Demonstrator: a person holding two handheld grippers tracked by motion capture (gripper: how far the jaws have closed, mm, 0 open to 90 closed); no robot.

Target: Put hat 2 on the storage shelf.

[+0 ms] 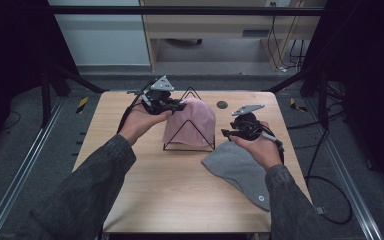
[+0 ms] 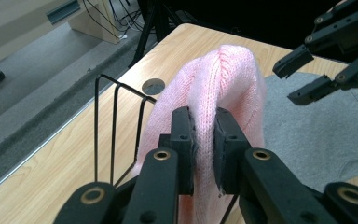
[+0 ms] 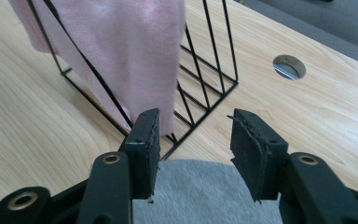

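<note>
Pinching pink knit hat (image 2: 223,88), left claw (image 2: 204,140); no readable label.

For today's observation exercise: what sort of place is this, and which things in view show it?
Probably a lab or recording workspace, not a home: a wooden table framed by metal rails, loose cables on grey carpet, and hand-held grippers working a pink knitted hat over a wire rack.

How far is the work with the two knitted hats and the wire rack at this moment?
Done: the pink hat already lies draped over the black wire rack. In hand: the left gripper is shut on a fold of it. Left: the grey hat lies flat on the table, and the right gripper is open with nothing between its jaws.
</note>
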